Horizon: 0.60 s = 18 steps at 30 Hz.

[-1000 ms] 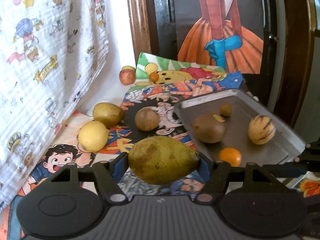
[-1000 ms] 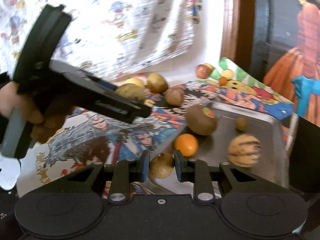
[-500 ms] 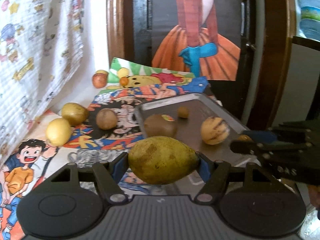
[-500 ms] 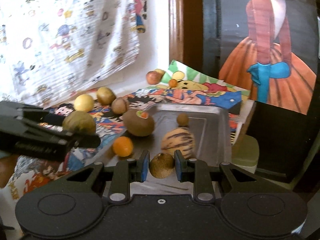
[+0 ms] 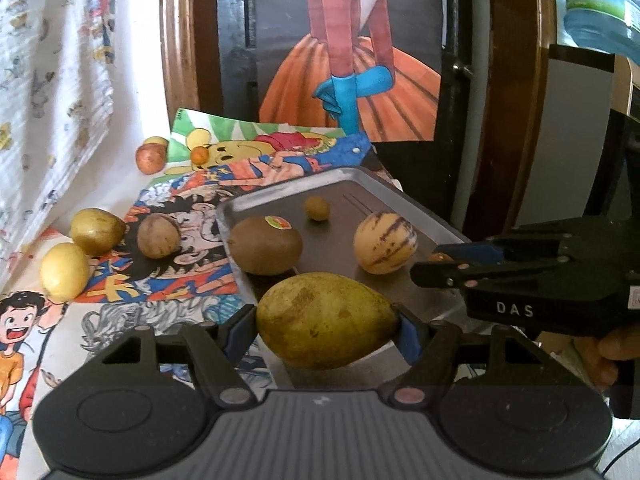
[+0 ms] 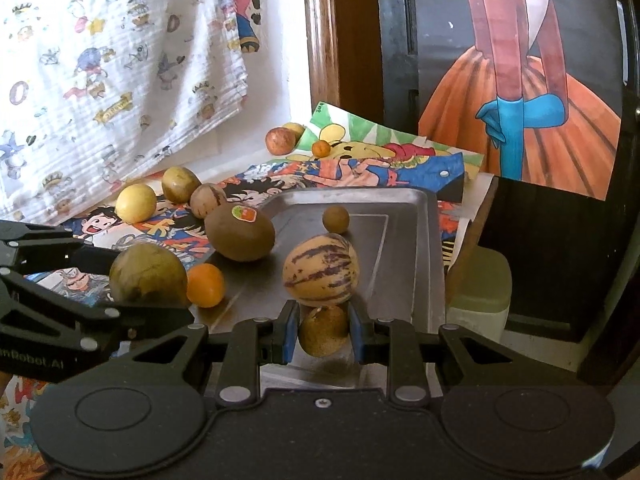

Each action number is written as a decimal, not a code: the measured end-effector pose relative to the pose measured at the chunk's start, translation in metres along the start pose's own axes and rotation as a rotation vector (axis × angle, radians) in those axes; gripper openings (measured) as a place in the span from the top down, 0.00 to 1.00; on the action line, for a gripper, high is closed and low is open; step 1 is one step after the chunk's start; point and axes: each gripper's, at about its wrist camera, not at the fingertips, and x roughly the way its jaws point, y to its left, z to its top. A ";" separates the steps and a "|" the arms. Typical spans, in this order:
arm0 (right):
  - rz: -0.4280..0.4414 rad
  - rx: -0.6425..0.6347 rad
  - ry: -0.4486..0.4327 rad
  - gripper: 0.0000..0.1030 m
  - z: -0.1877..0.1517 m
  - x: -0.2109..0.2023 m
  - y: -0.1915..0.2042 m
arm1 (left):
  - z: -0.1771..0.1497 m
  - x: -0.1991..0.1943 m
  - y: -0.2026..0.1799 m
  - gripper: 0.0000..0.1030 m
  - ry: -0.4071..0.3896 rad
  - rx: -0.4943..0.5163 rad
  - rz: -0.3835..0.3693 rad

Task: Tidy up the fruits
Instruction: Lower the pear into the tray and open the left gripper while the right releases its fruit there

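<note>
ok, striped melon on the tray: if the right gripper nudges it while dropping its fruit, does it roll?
Probably. The striped melon is near-round and sits free on the smooth metal tray, so a nudge likely rolls it. The raised rim should stop it. The right gripper, shut on a small brown fruit, sits right beside it.

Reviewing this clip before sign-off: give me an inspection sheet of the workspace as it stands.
Surface: comic posters cover the table.
Job's things: metal tray holds kiwi, striped melon, orange, small brown fruit; six more fruits lie off the tray on the table.
Clutter: nothing seen.
Grippers: left gripper shut on pear; right gripper shut on round brown fruit above the tray's near edge.
Cables: thin cable at bottom right.
Surroundings: cartoon cloth, dress painting, water bottle.
</note>
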 end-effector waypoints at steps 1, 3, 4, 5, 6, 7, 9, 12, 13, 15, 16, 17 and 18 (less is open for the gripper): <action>-0.001 0.003 0.001 0.73 0.000 0.001 -0.001 | 0.000 0.002 0.000 0.27 0.003 0.002 -0.003; -0.002 0.009 0.002 0.73 -0.001 0.004 -0.002 | 0.000 0.006 -0.001 0.27 0.010 0.004 -0.005; -0.004 0.013 0.003 0.73 -0.001 0.005 -0.003 | 0.000 0.007 -0.001 0.27 0.006 0.007 -0.005; -0.005 0.016 0.004 0.73 -0.001 0.005 -0.004 | 0.000 0.008 -0.002 0.27 0.000 0.015 -0.003; -0.006 0.019 0.004 0.73 -0.001 0.006 -0.005 | 0.001 0.008 -0.002 0.27 -0.003 0.019 -0.002; -0.008 0.022 0.004 0.73 -0.002 0.006 -0.006 | 0.001 0.009 -0.002 0.27 -0.007 0.021 -0.002; -0.010 0.027 0.004 0.73 -0.002 0.007 -0.007 | 0.002 0.011 -0.003 0.27 -0.011 0.025 -0.006; -0.012 0.029 0.006 0.73 -0.002 0.008 -0.008 | 0.001 0.011 -0.005 0.27 -0.017 0.045 -0.009; -0.013 0.029 0.007 0.73 -0.002 0.008 -0.008 | 0.000 0.011 -0.006 0.27 -0.017 0.051 -0.012; -0.013 0.031 0.008 0.73 -0.003 0.008 -0.009 | -0.002 0.010 -0.008 0.27 -0.016 0.065 -0.016; -0.013 0.032 0.008 0.73 -0.003 0.008 -0.009 | -0.002 0.010 -0.009 0.27 -0.015 0.070 -0.016; -0.013 0.033 0.009 0.73 -0.003 0.009 -0.009 | -0.002 0.010 -0.010 0.27 -0.013 0.074 -0.016; -0.013 0.034 0.009 0.73 -0.003 0.009 -0.009 | -0.003 0.009 -0.010 0.27 -0.011 0.076 -0.017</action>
